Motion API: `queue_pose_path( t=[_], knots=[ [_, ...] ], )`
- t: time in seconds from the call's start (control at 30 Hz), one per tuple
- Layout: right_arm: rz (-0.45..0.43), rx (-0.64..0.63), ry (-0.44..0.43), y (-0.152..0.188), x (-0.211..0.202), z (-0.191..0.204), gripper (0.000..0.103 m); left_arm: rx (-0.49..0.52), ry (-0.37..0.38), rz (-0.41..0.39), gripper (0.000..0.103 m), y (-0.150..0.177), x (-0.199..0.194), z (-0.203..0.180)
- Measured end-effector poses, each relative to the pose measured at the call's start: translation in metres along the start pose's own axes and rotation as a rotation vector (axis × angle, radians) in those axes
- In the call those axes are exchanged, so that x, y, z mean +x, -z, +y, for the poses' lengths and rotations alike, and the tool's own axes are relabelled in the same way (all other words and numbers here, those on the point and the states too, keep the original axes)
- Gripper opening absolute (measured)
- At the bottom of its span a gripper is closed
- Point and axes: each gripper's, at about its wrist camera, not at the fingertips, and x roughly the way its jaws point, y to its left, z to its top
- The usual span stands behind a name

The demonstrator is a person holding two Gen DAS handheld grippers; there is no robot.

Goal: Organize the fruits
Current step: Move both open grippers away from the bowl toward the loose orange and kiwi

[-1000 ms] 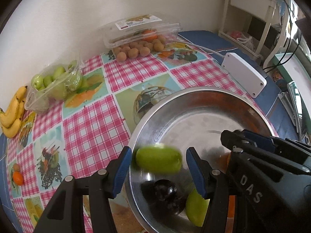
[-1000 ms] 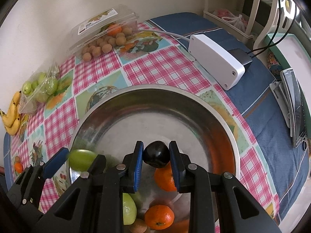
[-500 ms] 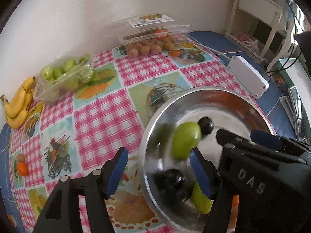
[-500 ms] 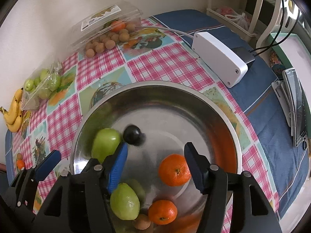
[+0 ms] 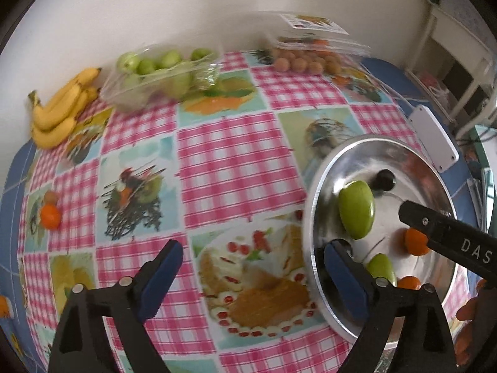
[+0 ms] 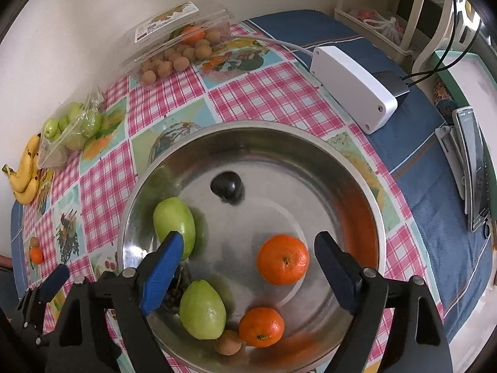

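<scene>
Left wrist view: swung off the steel bowl since a second ago, left gripper now over the pictured tablecloth beside the bowl's near-left rim; jaws just opened wider, spread and empty, the green guava once between them now lying inside the bowl by its left wall. Also in the bowl: a dark plum near the far side, a second guava and two oranges, partly hidden behind the right gripper's black arm. Along the table's far edge: bananas at the left corner, a clear tray of green fruit, a lidded clear box of small brown fruit. Right wrist view: right gripper jaws just opened too, wide apart and gripping nothing; plum dropped from them, now resting toward the bowl's far side. Within the bowl: guava at the left wall behind the left fingertip, large orange between the fingers but untouched, second guava, smaller orange and a small brown fruit at the near rim.
</scene>
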Motion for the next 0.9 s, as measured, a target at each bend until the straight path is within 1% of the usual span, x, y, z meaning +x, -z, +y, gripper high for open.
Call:
queue_pose_path(
  t=[0.07, 0.1, 0.13, 0.17, 0.43, 0.6, 0.73, 0.9],
  knots=[
    [0.007, -0.004, -0.001, -0.001, 0.001, 0.001, 0.087, -0.021, -0.003, -0.001, 0.095, 0.001, -0.001, 0.007],
    [0.011, -0.007, 0.0, 0.0, 0.002, 0.002, 0.09, -0.029, -0.004, -0.001, 0.097, 0.001, -0.002, 0.009],
    [0.016, -0.01, 0.001, 0.0, 0.003, 0.003, 0.095, -0.043, -0.005, 0.0, 0.101, 0.001, -0.002, 0.013],
    [0.023, -0.012, 0.001, 0.0, 0.004, 0.003, 0.103, -0.052, -0.005, 0.003, 0.102, 0.001, -0.002, 0.015],
    [0.039, -0.023, -0.011, 0.001, 0.006, 0.005, 0.103, -0.084, -0.003, 0.021, 0.102, 0.001, -0.004, 0.021],
    [0.05, -0.016, 0.012, 0.001, 0.005, 0.001, 0.103, -0.104, 0.004, 0.027, 0.103, 0.003, -0.009, 0.026],
    [0.055, -0.011, 0.018, 0.002, 0.001, -0.001, 0.103, -0.12, -0.009, 0.013, 0.103, 0.004, -0.014, 0.034],
    [0.065, -0.032, 0.029, 0.006, -0.003, 0.004, 0.103, -0.14, -0.024, 0.023, 0.103, 0.009, -0.016, 0.044]
  ],
)
